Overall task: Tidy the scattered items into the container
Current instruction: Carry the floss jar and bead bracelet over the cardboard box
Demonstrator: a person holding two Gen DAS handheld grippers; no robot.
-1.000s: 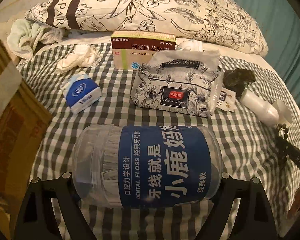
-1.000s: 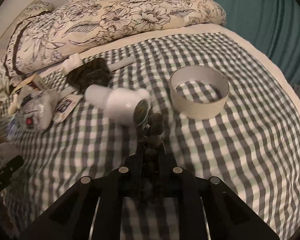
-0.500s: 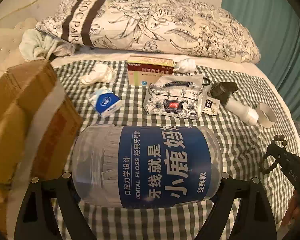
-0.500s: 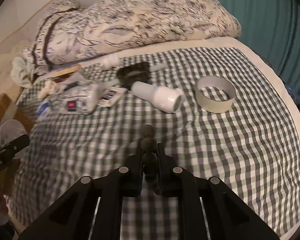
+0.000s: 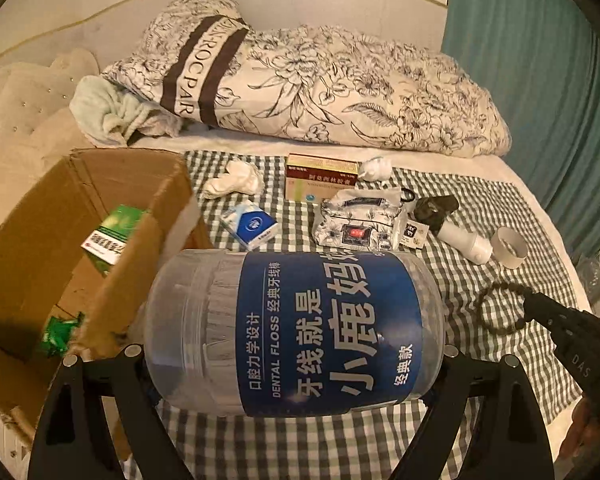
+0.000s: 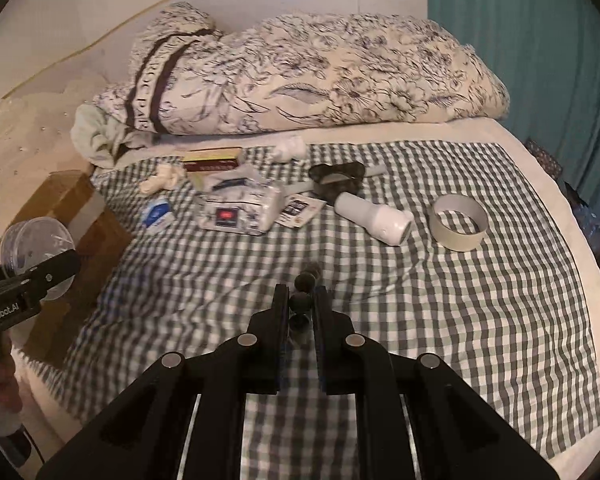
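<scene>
Now, in the left wrist view, the cardboard box [image 5: 80,240] is much more in sight than a sec ago: its open top shows, w/ a green-white packet [image 5: 114,236] already inside. The left gripper [image 5: 296,356] has come up and over toward the box, and its jaws stand wide but clamped on the dental floss jar [image 5: 296,332], which lies sideways between them, close beside the box wall. Judged from this, the jar is about to be dropped in. The gripper tilts downward.

Next, the right wrist view. The bed looks further away than before, so this hand has lifted too. The right gripper [image 6: 302,308] is nearly closed, pinching a dark bead bracelet [image 6: 304,290] that hangs clear above the checked blanket [image 6: 440,320]. Tape ring [image 6: 458,222], white bottle [image 6: 374,220], tissue pack [image 6: 240,210] etc. still lie on the blanket, so the task is far from done.
</scene>
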